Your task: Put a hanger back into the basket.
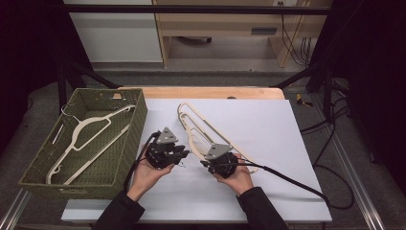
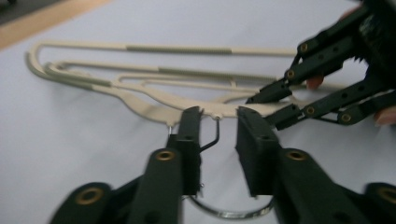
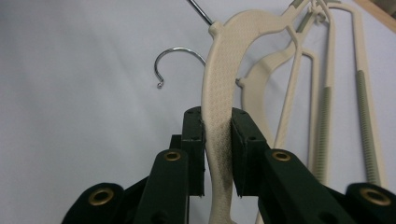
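So the right gripper [image 3: 217, 122] is clamped on a cream plastic hanger [image 3: 219, 84] with a pebbly texture and chrome hook, lying on a white sheet [image 1: 268, 124] beside a woven green basket [image 1: 129, 139]. Left gripper [image 2: 218, 128] jaws are apart, straddling a hook wire.

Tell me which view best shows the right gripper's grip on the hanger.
Right gripper view: the right gripper has both pads pressed on the cream hanger, seen close and sharp. The left gripper view shows that gripper from the side at the hanger, contact less clear. The high view shows it small, with the jaws hard to make out.
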A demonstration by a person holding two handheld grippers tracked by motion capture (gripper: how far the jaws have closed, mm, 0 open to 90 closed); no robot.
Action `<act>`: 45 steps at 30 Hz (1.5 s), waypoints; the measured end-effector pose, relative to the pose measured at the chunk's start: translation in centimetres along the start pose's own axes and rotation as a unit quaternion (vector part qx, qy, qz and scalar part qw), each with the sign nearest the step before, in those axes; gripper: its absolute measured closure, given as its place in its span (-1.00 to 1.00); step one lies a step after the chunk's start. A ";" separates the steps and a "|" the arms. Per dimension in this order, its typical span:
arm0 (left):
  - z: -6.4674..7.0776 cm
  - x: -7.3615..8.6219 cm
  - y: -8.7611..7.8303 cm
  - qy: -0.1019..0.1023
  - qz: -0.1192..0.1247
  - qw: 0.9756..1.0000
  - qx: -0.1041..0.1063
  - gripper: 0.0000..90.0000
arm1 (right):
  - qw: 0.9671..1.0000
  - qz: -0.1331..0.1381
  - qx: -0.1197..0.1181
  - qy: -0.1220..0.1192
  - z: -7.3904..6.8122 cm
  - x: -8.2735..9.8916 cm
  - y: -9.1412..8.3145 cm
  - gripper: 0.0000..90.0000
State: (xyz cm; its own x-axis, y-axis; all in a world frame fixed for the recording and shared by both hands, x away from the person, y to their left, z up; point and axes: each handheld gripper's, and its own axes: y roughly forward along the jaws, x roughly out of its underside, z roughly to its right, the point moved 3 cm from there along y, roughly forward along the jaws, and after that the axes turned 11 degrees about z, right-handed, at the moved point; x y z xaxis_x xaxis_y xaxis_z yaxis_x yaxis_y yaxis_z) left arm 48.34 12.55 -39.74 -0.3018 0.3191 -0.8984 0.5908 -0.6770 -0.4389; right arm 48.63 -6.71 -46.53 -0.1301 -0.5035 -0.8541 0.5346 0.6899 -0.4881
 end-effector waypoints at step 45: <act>0.4 1.6 -3.8 0.028 0.064 0.997 0.018 -0.66 | 0.994 0.069 -0.073 0.040 1.2 -2.4 -8.8 0.94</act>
State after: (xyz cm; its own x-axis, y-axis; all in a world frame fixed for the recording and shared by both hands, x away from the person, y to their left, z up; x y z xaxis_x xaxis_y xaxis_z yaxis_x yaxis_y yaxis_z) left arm 45.32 15.39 -39.52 -0.1820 0.2643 -0.9471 0.5949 -0.7373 -0.3201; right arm 45.27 -12.21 -39.95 -0.1327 -0.3608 -0.9232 0.4251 0.8207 -0.3818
